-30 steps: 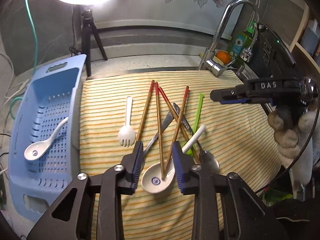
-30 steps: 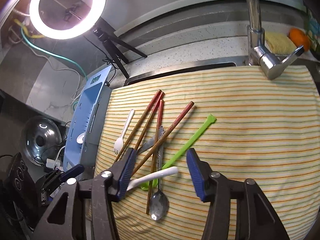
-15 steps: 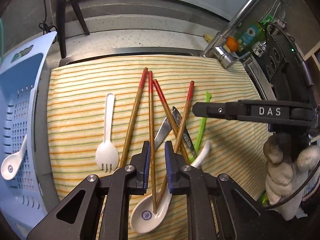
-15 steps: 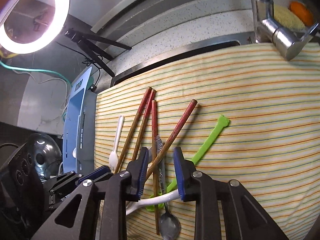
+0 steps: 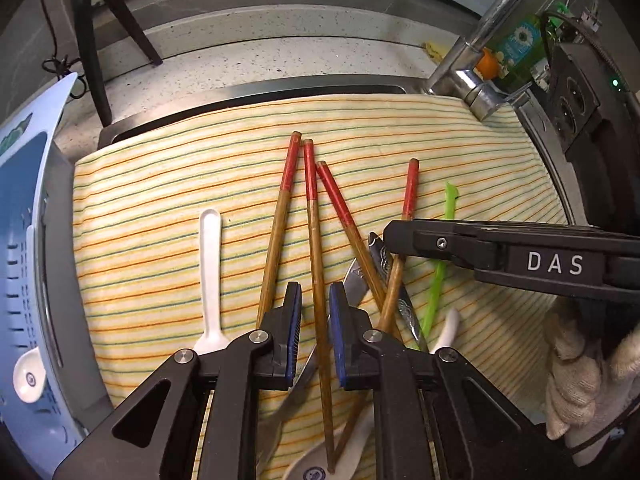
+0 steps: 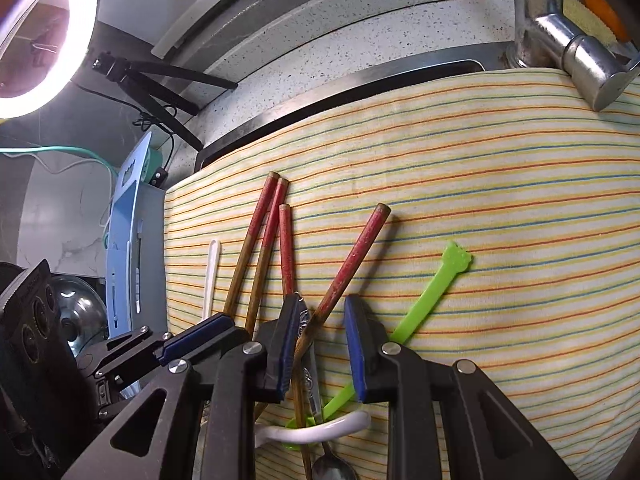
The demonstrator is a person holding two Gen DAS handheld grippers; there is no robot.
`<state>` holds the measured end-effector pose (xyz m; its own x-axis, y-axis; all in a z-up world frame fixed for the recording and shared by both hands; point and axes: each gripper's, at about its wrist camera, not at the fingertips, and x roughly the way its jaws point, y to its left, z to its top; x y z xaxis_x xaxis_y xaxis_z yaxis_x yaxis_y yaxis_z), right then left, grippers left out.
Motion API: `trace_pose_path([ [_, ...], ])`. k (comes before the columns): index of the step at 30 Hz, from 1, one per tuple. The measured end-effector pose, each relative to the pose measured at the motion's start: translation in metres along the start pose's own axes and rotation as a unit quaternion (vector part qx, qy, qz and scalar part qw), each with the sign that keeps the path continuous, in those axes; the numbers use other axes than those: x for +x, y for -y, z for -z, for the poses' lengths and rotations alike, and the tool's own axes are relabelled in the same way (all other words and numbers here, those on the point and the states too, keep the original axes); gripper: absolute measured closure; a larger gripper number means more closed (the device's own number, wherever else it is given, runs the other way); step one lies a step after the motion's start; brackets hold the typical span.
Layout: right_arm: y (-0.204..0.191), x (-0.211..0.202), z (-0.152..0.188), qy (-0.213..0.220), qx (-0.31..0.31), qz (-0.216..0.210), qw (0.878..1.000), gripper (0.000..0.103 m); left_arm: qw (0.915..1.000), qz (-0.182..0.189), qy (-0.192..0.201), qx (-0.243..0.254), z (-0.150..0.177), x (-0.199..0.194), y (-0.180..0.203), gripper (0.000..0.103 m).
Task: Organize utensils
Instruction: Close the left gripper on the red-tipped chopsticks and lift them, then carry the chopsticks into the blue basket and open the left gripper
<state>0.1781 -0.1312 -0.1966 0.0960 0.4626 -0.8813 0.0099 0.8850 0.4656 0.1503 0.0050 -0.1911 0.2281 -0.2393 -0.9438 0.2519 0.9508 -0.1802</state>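
Several red-topped wooden chopsticks lie crossed on a striped cloth (image 5: 160,200), over a metal spoon (image 5: 390,276) and a green plastic stick (image 5: 440,280). A white ceramic spoon (image 5: 316,470) lies under their near ends. My left gripper (image 5: 316,320) points down at the pile. Its jaws stand narrowly open astride one chopstick (image 5: 314,240), and the pads do not touch it. My right gripper (image 6: 318,340) is open a little wider around another chopstick (image 6: 352,264) and the metal spoon's handle (image 6: 310,376). Each gripper also shows in the other's view: right gripper (image 5: 394,240), left gripper (image 6: 216,324).
A white plastic fork (image 5: 210,264) lies alone left of the pile. A blue perforated basket (image 5: 24,240) stands off the cloth's left edge with a white ceramic spoon (image 5: 28,372) in it. A tap (image 5: 472,84) rises at the back right. A gloved hand (image 5: 580,380) holds the right gripper.
Both grippers have come down closer to the pile and their jaws have narrowed. The left one stood wide around the white spoon's bowl and now straddles a single chopstick.
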Motion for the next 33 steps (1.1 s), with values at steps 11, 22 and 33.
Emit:
trace_pose_path([
  [11,0.001,0.001,-0.002,-0.003,0.005,-0.012,1.000,0.090,0.9996,-0.019,0.010,0.020,-0.003,0.005,0.004,0.097],
  [22,0.000,-0.016,-0.006,0.011,0.011,-0.040,0.999,0.093,0.9995,-0.010,0.029,0.009,-0.003,-0.012,-0.003,0.098],
  [33,-0.013,-0.040,-0.011,0.026,0.007,-0.072,0.997,0.096,0.9990,-0.003,0.045,-0.008,0.001,-0.046,-0.020,0.098],
])
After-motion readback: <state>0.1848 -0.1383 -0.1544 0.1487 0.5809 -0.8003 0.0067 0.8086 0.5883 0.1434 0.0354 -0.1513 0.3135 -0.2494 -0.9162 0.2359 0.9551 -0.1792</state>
